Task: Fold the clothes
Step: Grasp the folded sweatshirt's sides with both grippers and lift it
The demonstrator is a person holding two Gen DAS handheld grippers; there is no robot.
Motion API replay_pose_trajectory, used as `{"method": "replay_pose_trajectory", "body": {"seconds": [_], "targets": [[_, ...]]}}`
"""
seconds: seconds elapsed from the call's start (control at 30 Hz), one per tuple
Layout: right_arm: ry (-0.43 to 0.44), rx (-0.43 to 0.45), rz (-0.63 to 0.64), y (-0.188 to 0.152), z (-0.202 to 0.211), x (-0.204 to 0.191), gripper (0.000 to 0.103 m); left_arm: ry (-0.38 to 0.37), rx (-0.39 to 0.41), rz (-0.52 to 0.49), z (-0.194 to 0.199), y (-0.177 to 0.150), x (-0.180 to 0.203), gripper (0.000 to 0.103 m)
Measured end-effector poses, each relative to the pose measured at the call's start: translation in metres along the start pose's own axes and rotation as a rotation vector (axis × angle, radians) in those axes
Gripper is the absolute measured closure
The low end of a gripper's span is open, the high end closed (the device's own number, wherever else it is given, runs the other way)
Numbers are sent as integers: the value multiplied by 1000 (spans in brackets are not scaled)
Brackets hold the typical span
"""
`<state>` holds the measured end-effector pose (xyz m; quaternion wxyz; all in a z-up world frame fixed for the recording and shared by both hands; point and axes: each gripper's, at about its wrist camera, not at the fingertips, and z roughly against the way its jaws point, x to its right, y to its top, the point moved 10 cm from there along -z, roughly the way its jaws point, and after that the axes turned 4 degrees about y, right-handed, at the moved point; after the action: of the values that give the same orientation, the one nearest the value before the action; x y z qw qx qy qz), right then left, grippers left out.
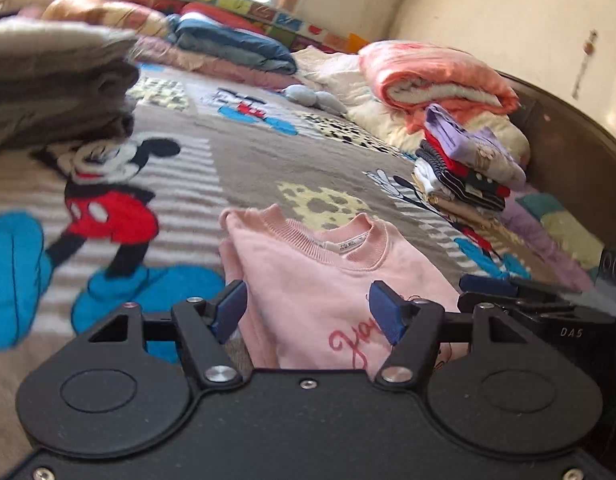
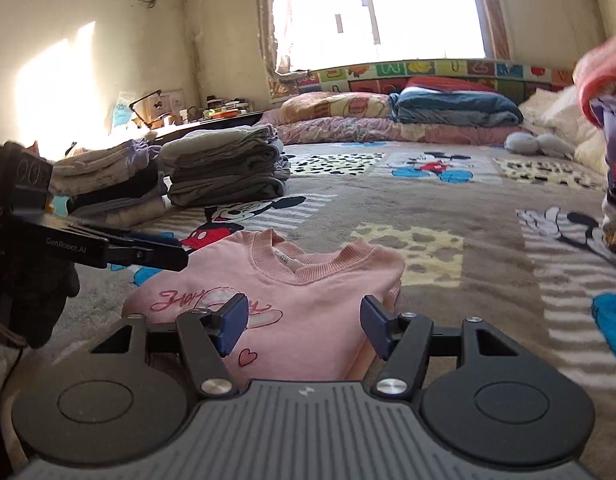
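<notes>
Your left tool (image 1: 308, 312) and right tool (image 2: 303, 326) are both spread, pinching nothing, each low over the folded pink sweatshirt (image 2: 308, 280). It lies flat on the bed (image 2: 448, 200), collar toward 12 o'clock. A grey stack (image 2: 225, 164) stands at 10 o'clock from your right tool; a mixed stack (image 1: 464, 164) at 2 o'clock from your left.

Open blanket (image 2: 448, 208) lies ahead of the folded pink sweatshirt (image 2: 291, 300), free for a gripper to pass. Grey clothes stacks (image 2: 223, 168) wall the left side, and a mixed pile (image 1: 468, 164) crowds the right edge.
</notes>
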<state>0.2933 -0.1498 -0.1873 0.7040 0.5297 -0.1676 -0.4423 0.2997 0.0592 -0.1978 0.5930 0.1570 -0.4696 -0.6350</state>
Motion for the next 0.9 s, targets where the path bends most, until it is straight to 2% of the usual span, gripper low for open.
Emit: {"method": "replay_pose_trajectory", "body": {"seconds": [0.07,0.17,0.23,0.33,0.5,0.7,0.8,0.9], "targets": [[-4,-10,-130,-6,1,12,35,12,-18,107,3,-8,-7,32],[8,-14,-361,-17,3,33,29,-19,-56,276,5,-17,-10,24],[54,-22,-522,-29,1,41,28,-11,-79,325,5,-22,-9,21],[103,-44,-634,-39,-8,40,27,9,-105,365,0,-27,-7,19],[115,-25,-727,-41,-24,47,27,-41,-92,457,-13,-21,-9,15],[109,-36,-669,-31,-54,51,28,-70,-95,455,-33,-13,-6,16],[111,-37,-663,-31,-60,54,35,-63,-93,461,-36,-12,-9,26],[118,-28,-683,-33,-62,59,46,-66,-95,492,-35,-14,-12,33]]}}
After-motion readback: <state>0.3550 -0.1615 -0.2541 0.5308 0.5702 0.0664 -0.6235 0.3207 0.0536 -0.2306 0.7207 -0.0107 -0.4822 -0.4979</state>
